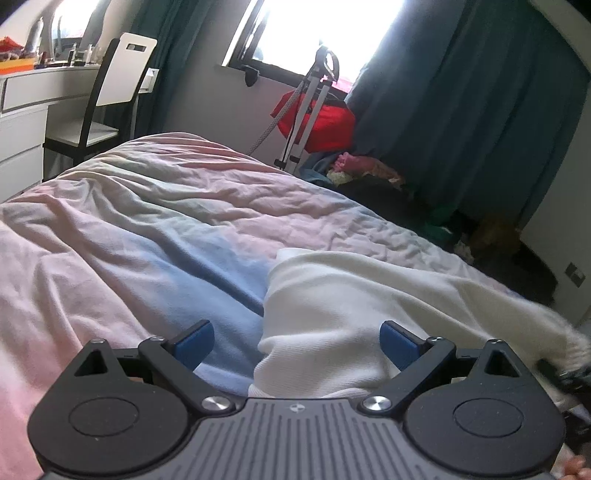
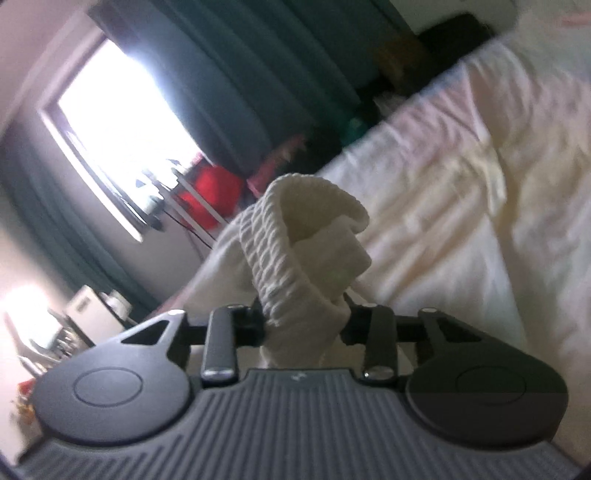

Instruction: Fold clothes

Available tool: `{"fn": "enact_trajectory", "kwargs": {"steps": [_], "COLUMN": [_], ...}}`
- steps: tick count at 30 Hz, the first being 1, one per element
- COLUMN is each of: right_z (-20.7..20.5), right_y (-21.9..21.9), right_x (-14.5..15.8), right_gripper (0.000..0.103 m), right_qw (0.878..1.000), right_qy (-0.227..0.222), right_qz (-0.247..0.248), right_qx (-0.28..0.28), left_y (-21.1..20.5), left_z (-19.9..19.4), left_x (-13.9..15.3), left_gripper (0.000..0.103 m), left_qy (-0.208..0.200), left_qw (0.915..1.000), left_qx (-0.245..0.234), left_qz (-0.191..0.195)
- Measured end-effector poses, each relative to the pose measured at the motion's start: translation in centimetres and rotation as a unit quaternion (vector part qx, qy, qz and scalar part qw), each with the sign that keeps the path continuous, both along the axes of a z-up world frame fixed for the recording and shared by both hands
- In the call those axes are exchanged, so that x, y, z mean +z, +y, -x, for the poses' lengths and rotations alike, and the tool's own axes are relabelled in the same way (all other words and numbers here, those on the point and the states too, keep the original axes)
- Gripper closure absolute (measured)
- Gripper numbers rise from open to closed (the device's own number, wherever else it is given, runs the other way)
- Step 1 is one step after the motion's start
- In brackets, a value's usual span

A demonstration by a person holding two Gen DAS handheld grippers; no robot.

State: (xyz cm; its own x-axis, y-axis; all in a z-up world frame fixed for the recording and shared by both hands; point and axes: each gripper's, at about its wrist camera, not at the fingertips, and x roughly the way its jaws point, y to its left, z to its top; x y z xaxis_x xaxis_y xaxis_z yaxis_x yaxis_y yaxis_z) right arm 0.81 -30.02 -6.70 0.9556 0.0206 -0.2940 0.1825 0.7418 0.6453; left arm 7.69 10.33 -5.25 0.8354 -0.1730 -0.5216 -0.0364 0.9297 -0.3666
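Each tool has a ribbed grey body, two round black discs and black linkage arms with silver screws; the left tool (image 1: 296, 345) carries blue pads (image 1: 397, 341).

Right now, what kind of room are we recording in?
Most likely a bedroom: a bed with a rumpled pastel duvet, dark teal curtains beside a bright window, and a white desk with a chair.
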Motion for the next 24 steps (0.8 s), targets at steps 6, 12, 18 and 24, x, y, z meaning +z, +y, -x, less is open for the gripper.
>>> {"fn": "enact_trajectory", "kwargs": {"steps": [6,12,18,24], "right_z": [1.2,-0.3,-2.0,-2.4], "right_y": [-1.9,-3.3,-1.9,-1.5], "right_x": [0.6,-3.2,-5.0,-6.0], "right_gripper": [0.066,0.058,0.02,0.021], "right_qw": [0.999,0.991,0.981,0.98], "right_qy": [0.026,0.123,0.177,0.18], "right_qz": [0.007,-0.044,-0.036,-0.003], "right_qx": [-0.022,0.002,0.076,0.079], "left_y": [0.8,1.0,0.8,0.7], "left_z": [0.3,-0.3,-1.0,-1.8], "left_x": [0.1,-0.9,-2.0,-3.1], "left_gripper": [0.006,0.006,0.006,0.004], "left_qy": [0.001,0.028,0.044,0.055], "left_qw": [0.9995,0.9982,0.9956,0.9932], "left_qx": [0.007,0.004,-0.027,-0.039], "left_qz": [0.029,0.052,0.078,0.095]}}
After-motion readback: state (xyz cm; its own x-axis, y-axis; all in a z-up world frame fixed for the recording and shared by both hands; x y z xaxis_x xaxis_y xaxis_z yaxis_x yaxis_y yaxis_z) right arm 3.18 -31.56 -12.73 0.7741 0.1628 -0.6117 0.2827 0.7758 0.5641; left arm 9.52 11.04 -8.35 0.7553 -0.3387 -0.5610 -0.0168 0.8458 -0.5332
